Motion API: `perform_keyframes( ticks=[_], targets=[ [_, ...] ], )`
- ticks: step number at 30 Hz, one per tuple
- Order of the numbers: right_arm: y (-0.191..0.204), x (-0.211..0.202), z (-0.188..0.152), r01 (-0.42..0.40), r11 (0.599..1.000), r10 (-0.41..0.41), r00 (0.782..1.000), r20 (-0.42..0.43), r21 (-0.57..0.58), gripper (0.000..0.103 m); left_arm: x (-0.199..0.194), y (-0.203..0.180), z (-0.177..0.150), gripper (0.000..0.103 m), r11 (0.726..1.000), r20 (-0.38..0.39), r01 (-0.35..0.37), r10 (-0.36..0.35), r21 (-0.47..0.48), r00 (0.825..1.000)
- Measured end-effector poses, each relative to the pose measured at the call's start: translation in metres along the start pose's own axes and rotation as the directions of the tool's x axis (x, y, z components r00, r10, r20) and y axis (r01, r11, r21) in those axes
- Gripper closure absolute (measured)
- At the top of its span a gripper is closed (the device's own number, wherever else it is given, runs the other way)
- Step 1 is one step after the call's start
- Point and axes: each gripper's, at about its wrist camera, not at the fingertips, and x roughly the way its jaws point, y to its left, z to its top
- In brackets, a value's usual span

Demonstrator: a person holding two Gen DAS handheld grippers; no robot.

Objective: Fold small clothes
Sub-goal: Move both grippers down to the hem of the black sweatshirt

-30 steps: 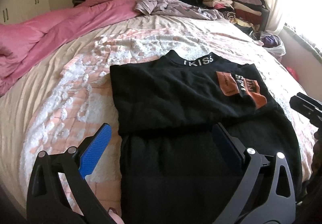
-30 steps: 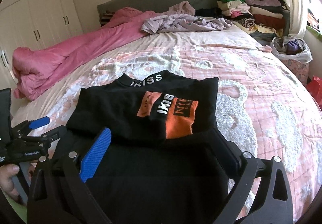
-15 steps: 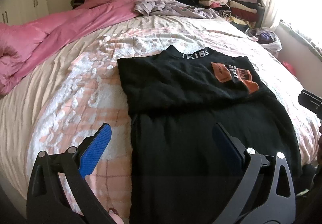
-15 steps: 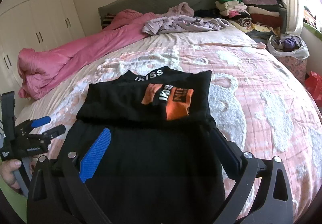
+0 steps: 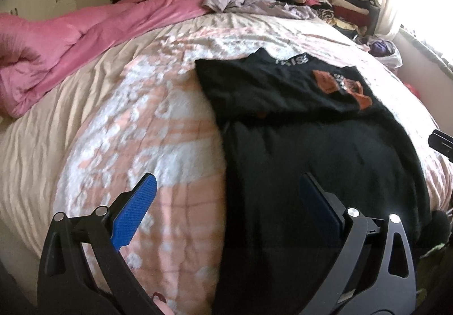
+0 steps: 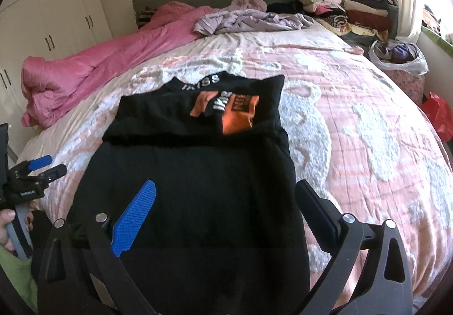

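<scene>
1. I'm holding both grippers, left (image 5: pixel 226 201) and right (image 6: pixel 225 203), wide apart and empty over the near hem.
2. The black shirt (image 6: pixel 195 173) is lying flat on the bed (image 6: pixel 354 116), sleeves folded in and collar at the far end.
3. Probably I'm aiming left for the hem's left corner, right for the right corner.
4. I'm planning to pinch one layer low, then lift evenly toward the collar.

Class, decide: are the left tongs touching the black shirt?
Apart. In the right wrist view the left tongs hang open beside the black shirt, with pink bedspread showing between them.
</scene>
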Motion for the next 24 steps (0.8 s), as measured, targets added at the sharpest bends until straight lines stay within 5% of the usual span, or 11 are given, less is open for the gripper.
perform_keyframes(
  ticks=[20, 24],
  targets=[
    [-0.013, -0.012, -0.045, 0.038, 0.999, -0.038, 0.996, -0.081, -0.005, 0.005, -0.001, 0.012, -0.054, 0.01, 0.996, -0.099, 0.078, -0.082, -0.047, 0.992],
    [-0.018, -0.015, -0.052, 0.042, 0.999, -0.042, 0.995, -0.091, -0.003, 0.005, -0.002, 0.008, -0.061, 0.022, 0.994, -0.112, 0.099, -0.104, -0.049, 0.988]
  ],
)
